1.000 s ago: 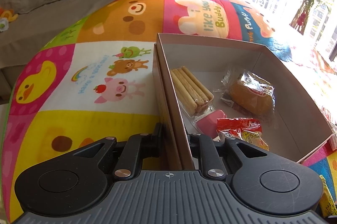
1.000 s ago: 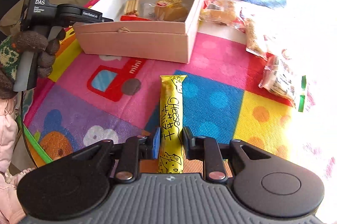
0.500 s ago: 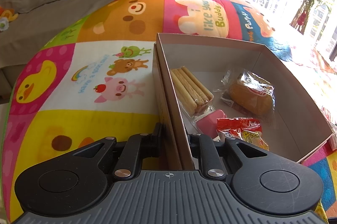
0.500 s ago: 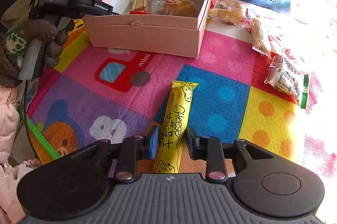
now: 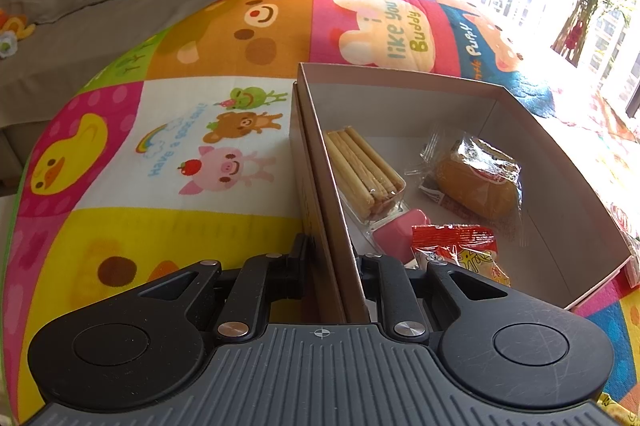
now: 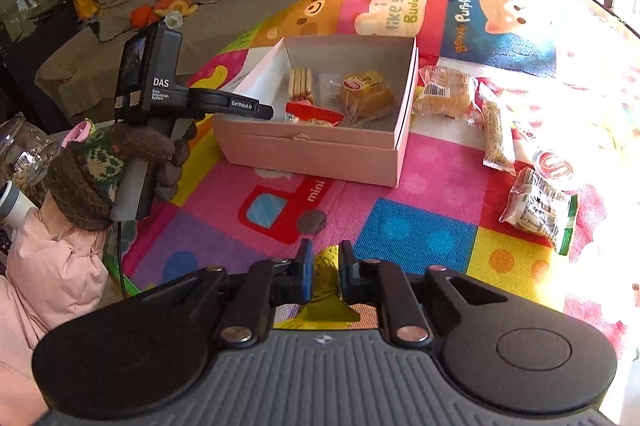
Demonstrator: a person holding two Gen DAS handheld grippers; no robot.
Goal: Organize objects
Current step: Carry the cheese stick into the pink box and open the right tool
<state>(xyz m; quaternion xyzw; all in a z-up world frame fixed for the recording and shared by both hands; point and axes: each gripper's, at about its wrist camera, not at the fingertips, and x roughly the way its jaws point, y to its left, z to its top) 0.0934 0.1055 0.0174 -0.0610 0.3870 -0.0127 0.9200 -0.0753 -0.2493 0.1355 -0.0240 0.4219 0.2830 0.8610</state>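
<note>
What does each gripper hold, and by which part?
Left gripper: pink cardboard box, by its side wall. Right gripper: yellow cheese snack stick, near one end.

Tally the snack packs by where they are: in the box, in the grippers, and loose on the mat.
In the box: 4
In the right gripper: 1, the yellow cheese stick
Loose on the mat: about 5, glare hides some
Total: about 10

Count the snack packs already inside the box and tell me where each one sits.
3 clearly visible in the box: biscuit sticks along the left wall, wrapped cake toward the right side, red packet near the front wall. A pink item between them may be a fourth.
</note>
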